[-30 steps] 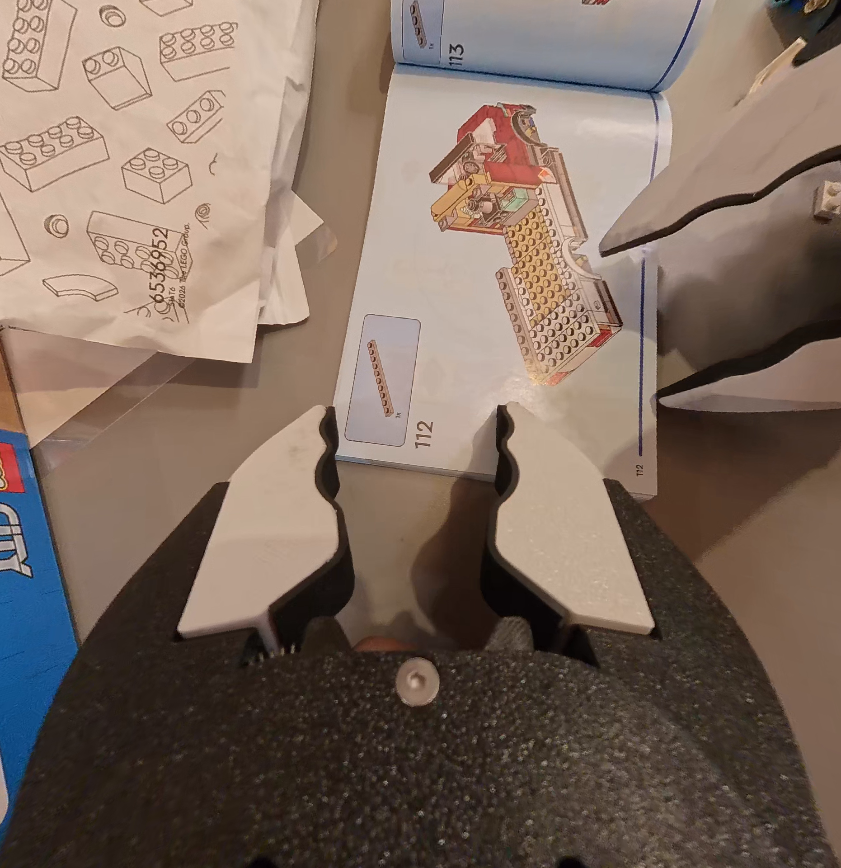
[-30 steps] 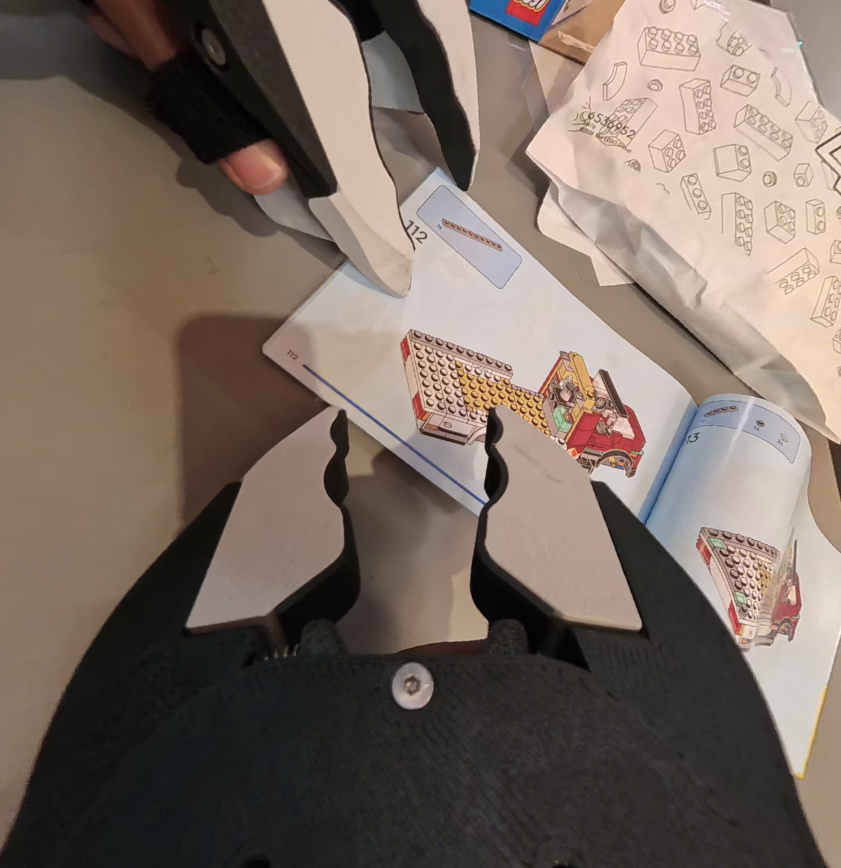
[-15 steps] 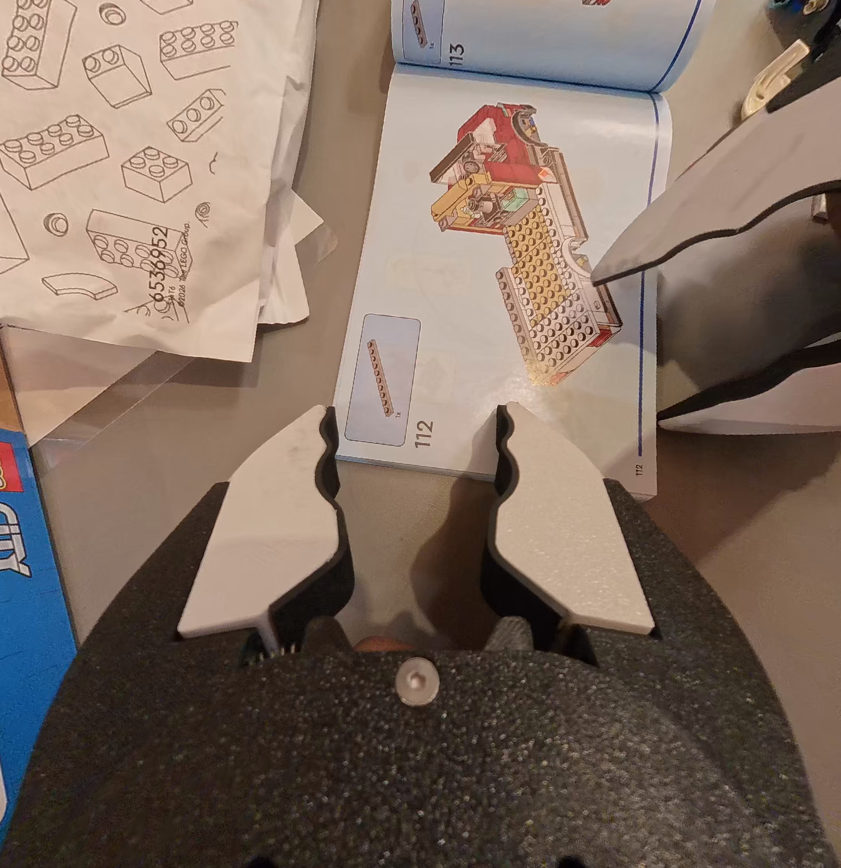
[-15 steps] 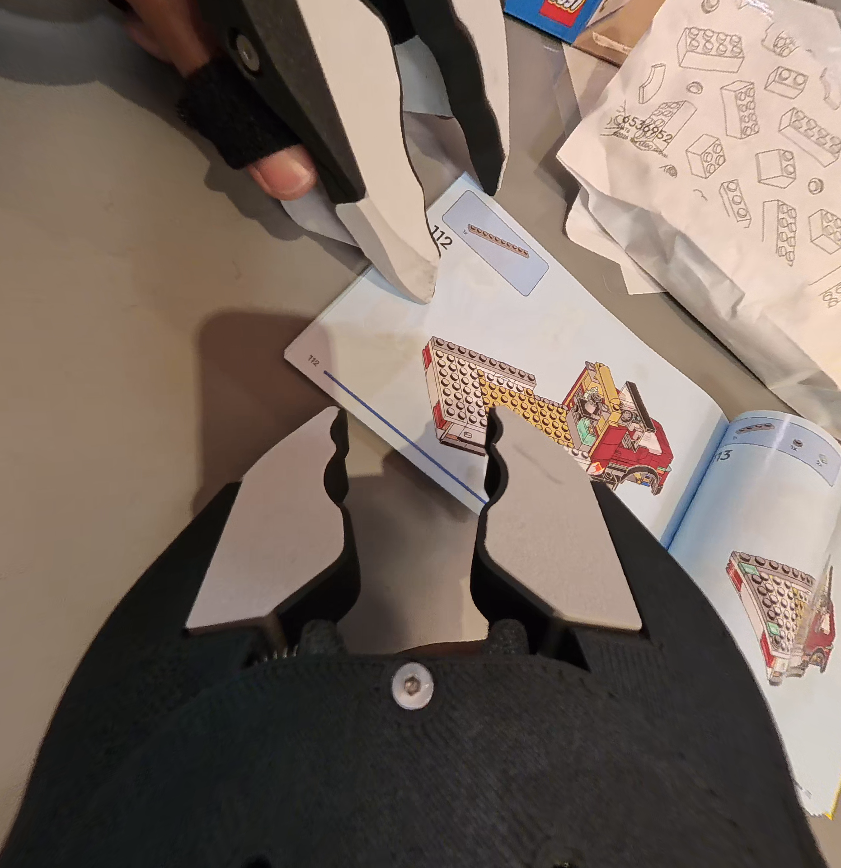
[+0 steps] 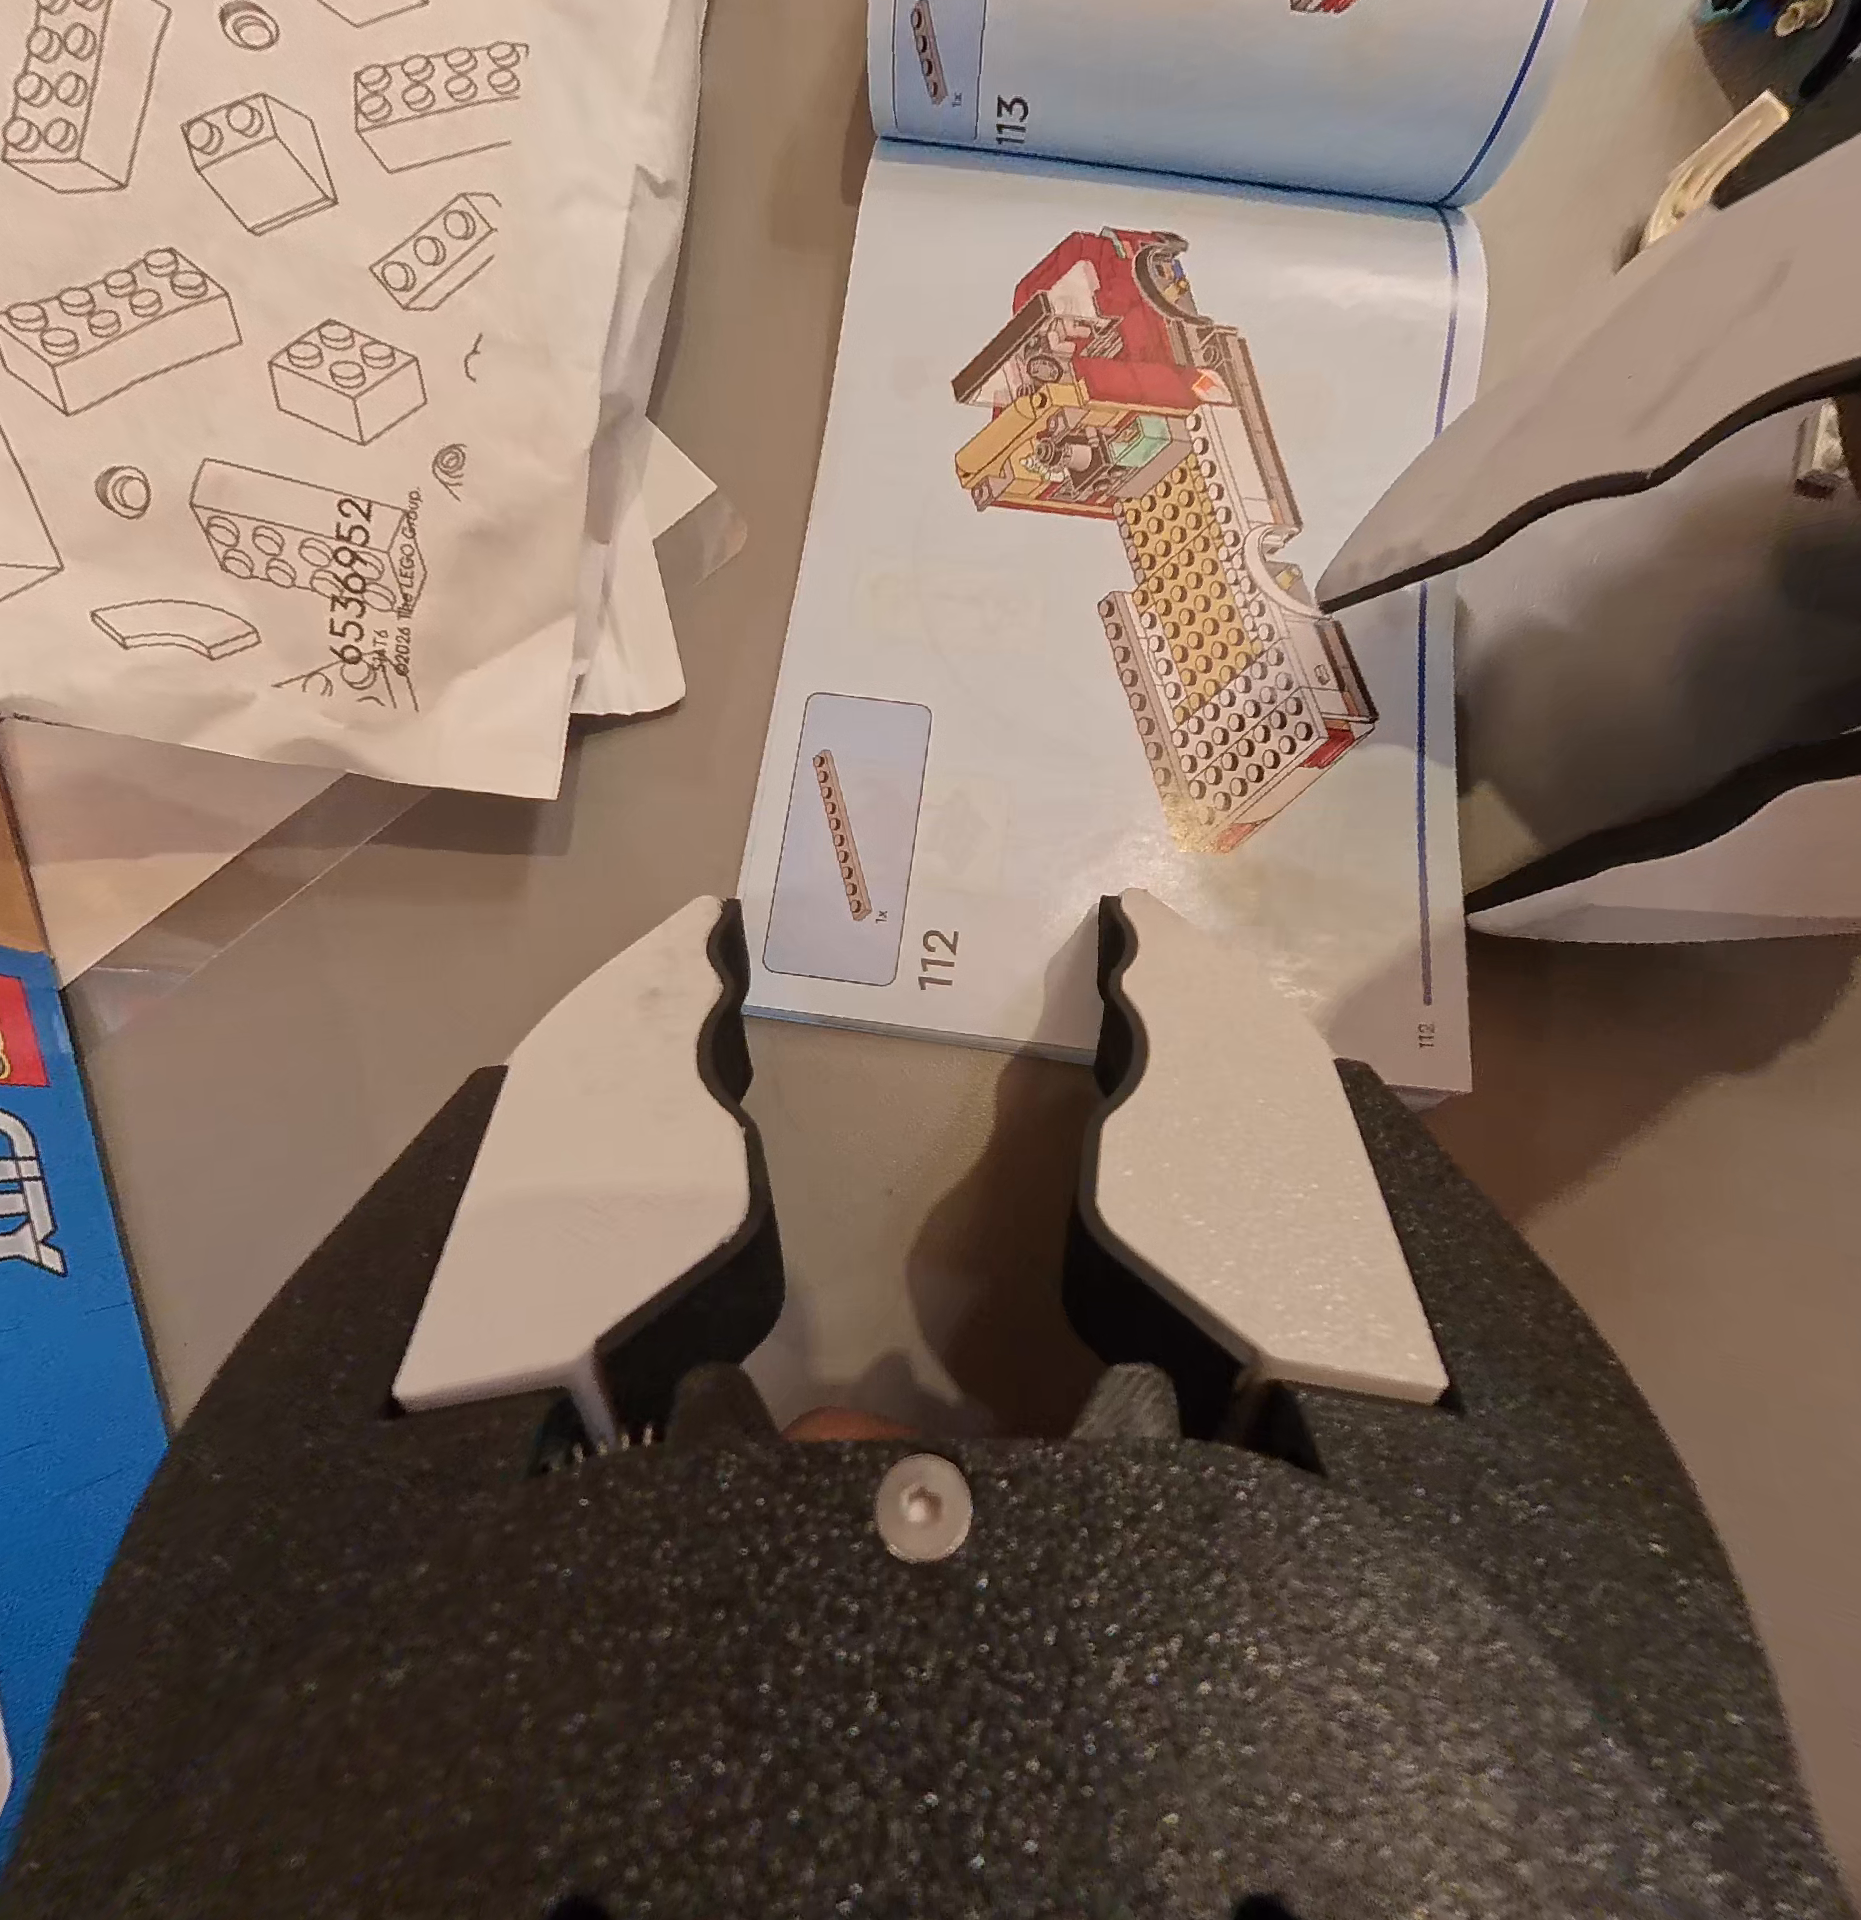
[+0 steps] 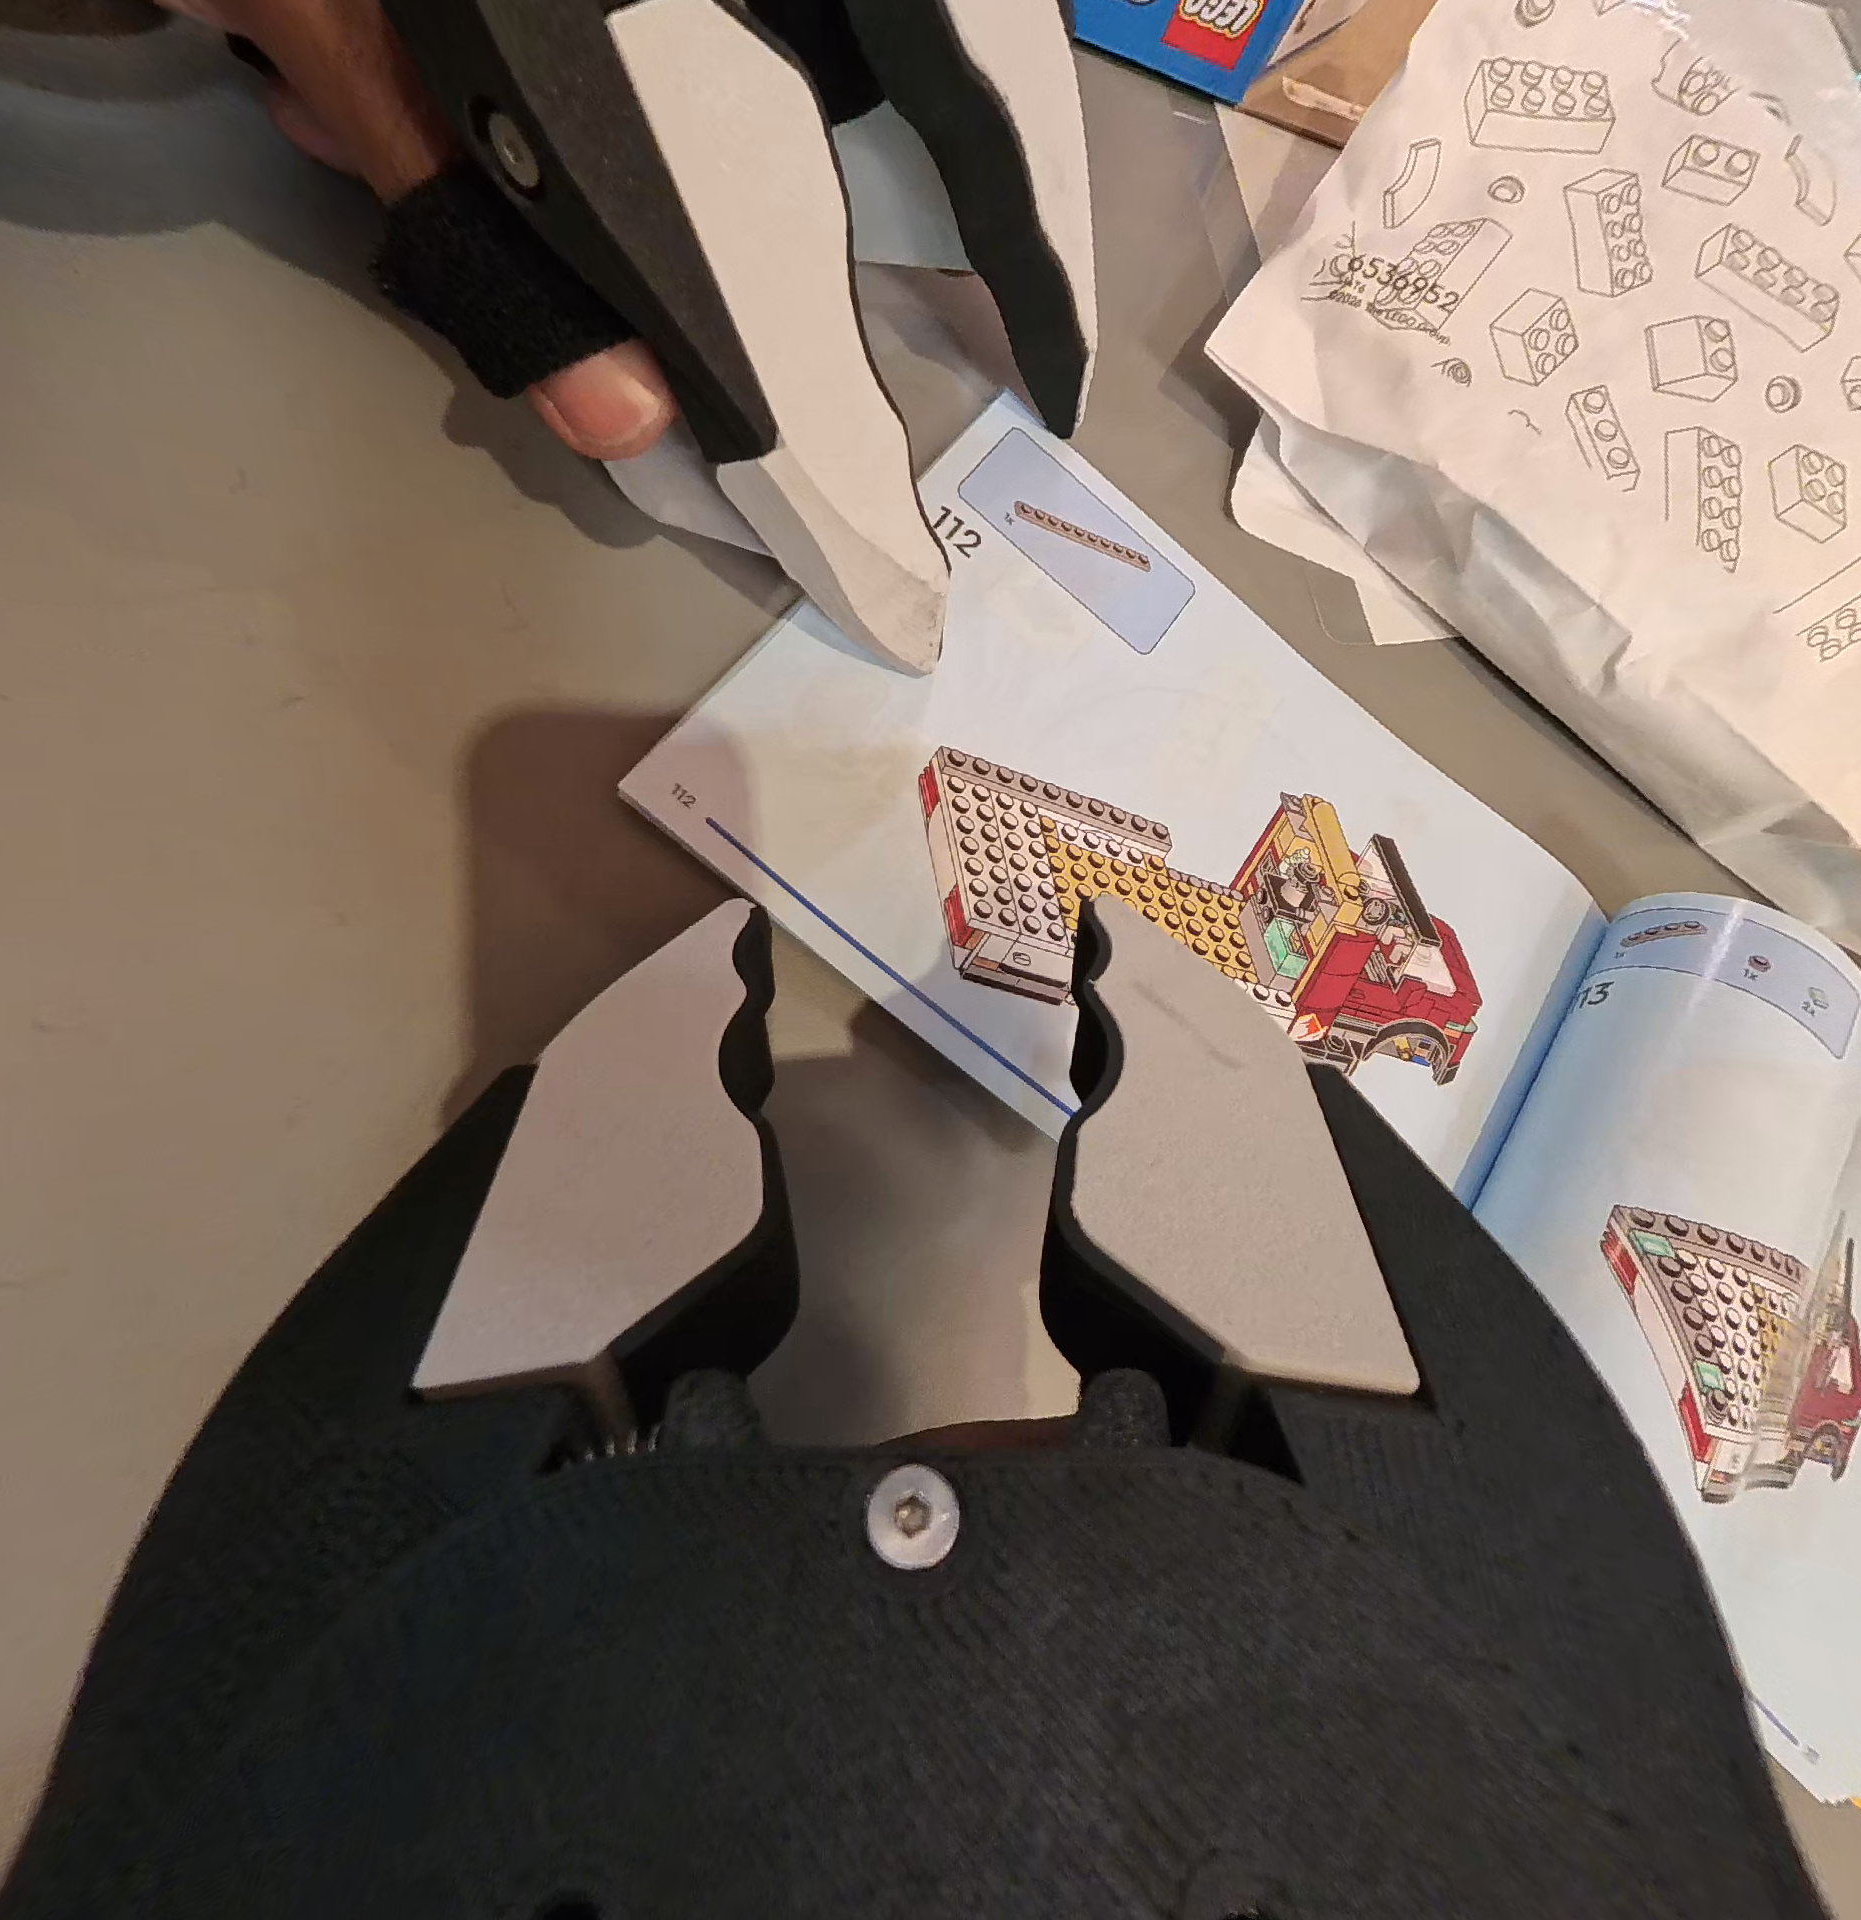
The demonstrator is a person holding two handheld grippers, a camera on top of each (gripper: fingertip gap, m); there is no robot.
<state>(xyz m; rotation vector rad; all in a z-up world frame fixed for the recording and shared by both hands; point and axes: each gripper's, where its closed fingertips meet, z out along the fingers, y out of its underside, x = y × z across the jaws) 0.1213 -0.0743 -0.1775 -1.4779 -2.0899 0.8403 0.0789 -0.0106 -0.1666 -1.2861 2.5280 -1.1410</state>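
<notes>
Open instr. booklet [image 5: 1113, 675] – printed paper bag [image 5: 282, 312], blue box [image 5: 32, 1299].

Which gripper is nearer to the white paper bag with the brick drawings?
Left. The left gripper sits at the open booklet's near edge, beside the paper bag; the right gripper is across the booklet.

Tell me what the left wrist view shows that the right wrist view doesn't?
Only the left wrist view shows small loose pieces at its top right corner. Only the right wrist view shows a hand behind the left gripper. Both show the open instruction booklet, the white printed paper bag, the blue box, and both grippers, including the right gripper, with jaws open and empty.
</notes>
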